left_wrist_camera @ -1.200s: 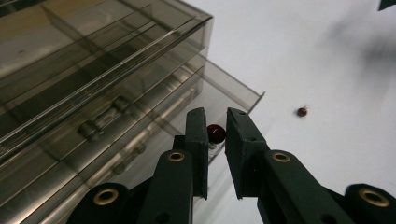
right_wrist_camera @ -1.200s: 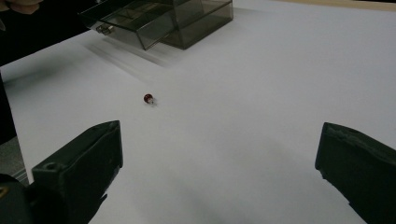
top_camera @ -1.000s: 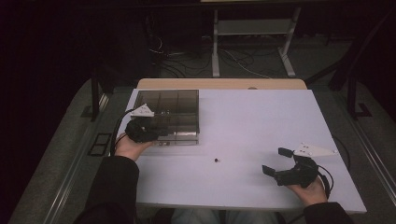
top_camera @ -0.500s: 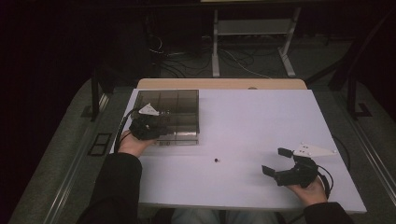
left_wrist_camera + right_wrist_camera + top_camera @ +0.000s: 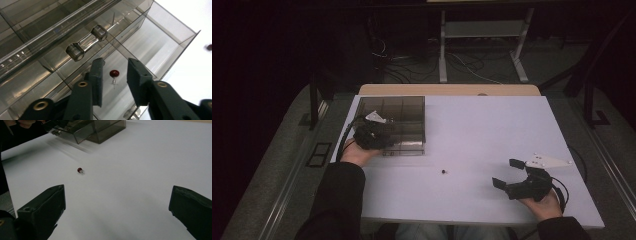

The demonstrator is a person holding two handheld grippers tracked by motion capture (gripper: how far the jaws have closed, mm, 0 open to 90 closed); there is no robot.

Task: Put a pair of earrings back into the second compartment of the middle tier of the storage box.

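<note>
Since the earlier frame the left gripper (image 5: 373, 133) has crept up from the front edge of the smoky clear organizer box (image 5: 404, 107) and now sits over its front-left compartments, while the right gripper (image 5: 518, 181) hasn't budged. From the left gripper view, the jaws are parted with nothing between them, hovering over a tiny red bead (image 5: 114, 73) with a little metal stem that lies on the bottom of an open compartment, so my guess is it was just dropped in and the gripper is hanging there to clear out. A second red bead (image 5: 443, 172) sits loose on the white counter (image 5: 492, 125), between the box and the right gripper, which rests on the counter with its jaws spread wide and empty, aimed at that bead, probably next up. Box is hard glossy plastic with thin dividers and a chunky clear handle (image 5: 86, 42); gripper pads look like matte black foam-ish blocks.
</note>
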